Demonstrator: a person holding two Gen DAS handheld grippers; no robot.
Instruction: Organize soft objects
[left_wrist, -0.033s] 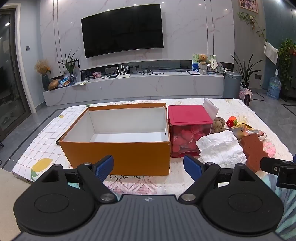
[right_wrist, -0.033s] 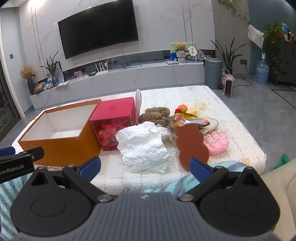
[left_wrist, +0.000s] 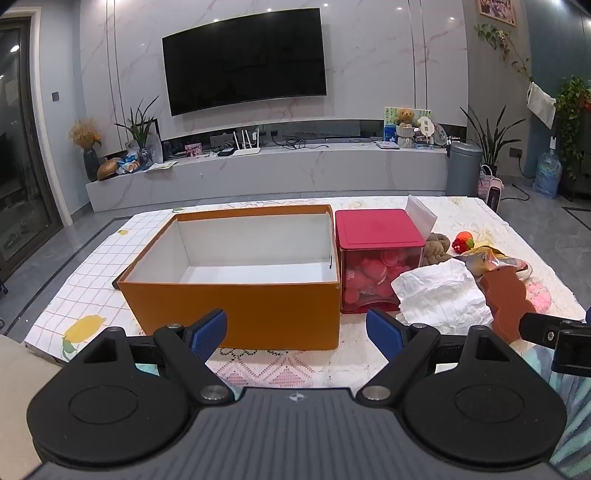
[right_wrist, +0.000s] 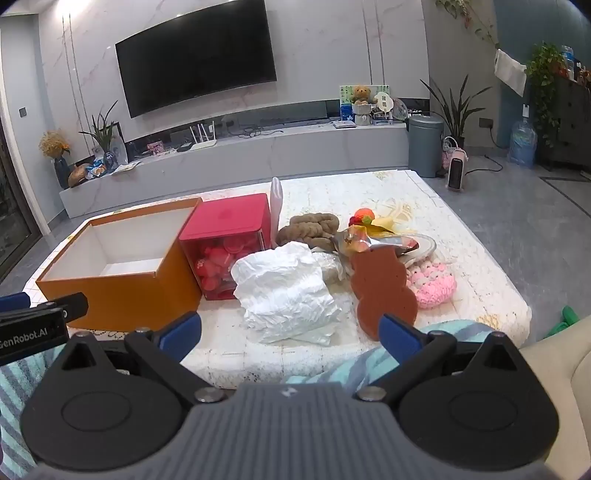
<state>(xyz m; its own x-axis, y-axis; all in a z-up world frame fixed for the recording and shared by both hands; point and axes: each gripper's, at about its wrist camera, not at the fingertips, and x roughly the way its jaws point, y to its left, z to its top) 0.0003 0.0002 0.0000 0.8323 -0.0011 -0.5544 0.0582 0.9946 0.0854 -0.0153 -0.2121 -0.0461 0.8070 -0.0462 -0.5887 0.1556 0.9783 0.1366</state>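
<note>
Both tools I hold spread wide, empty: left tool facing the orange box, right tool before the white crumpled cloth on the surface.

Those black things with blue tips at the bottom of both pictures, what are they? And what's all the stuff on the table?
They are claws, one held in each of a person's hands, each with a camera looking out along its two fingers. One picture is from the left claw, the other from the right claw. Both are open and hold nothing. On the table sit an open orange box, a red lidded box, a crumpled white cloth, a brown gourd-shaped sponge, something pink and knitted and a brown braided thing.
</note>
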